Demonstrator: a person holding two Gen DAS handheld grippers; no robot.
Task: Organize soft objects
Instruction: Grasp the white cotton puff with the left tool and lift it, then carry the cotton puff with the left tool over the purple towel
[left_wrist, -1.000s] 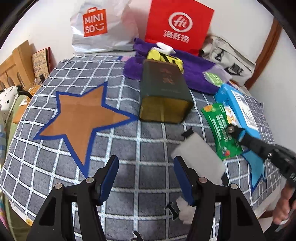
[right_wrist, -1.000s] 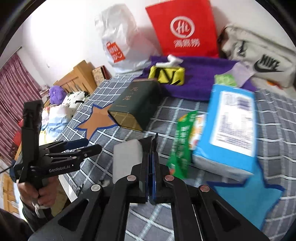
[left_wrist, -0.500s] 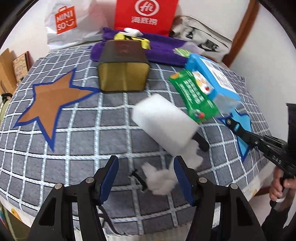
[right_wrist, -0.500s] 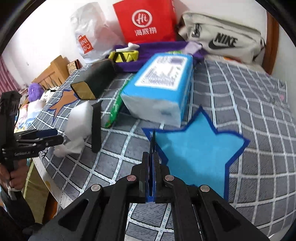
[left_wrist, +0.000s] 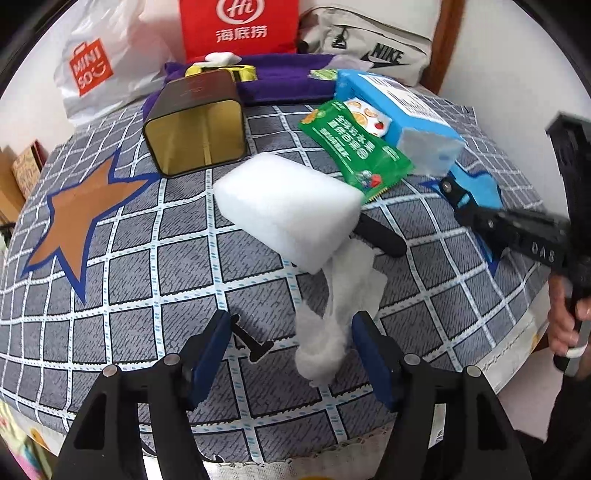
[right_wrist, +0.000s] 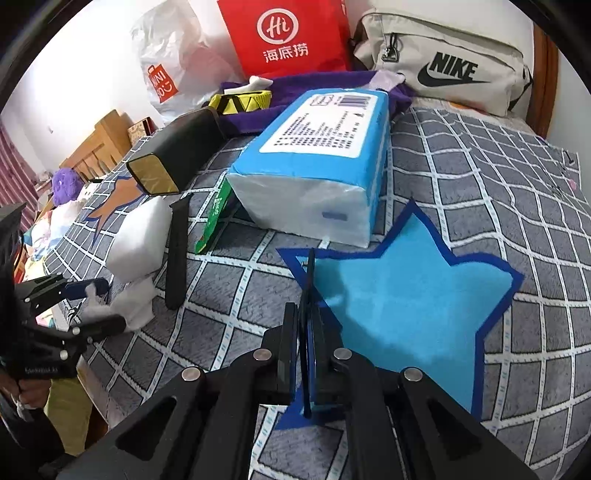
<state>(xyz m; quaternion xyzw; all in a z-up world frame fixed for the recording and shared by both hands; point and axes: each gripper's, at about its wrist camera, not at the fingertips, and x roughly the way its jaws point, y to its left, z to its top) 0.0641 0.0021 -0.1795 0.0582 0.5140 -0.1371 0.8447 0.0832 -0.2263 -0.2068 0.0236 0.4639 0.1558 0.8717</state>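
A white cotton wad (left_wrist: 323, 332) lies on the checked cloth between the fingers of my left gripper (left_wrist: 293, 349), close to the right pad. The jaws are opening and the pads do not press on it. A white sponge block (left_wrist: 288, 210) rests just beyond the wad, with a black strip (left_wrist: 380, 236) beside it. From the right wrist, the wad (right_wrist: 129, 306), sponge (right_wrist: 140, 240) and left gripper (right_wrist: 92, 302) show at the left. My right gripper (right_wrist: 310, 269) is shut with nothing in it, over the left point of the blue star (right_wrist: 406, 295).
A blue tissue pack (right_wrist: 317, 166), green snack packet (left_wrist: 354, 147) and dark tin box (left_wrist: 195, 122) lie mid-table. A brown star (left_wrist: 74, 214) is at the left. Purple towel (right_wrist: 314, 85), red bag (right_wrist: 284, 37), Miniso bag (left_wrist: 88, 70) and Nike bag (right_wrist: 443, 74) line the back.
The left gripper has come forward and down until the cotton wad lies between its fingers, which stand slightly wider. The right gripper has swung from beside the sponge down to the blue star.
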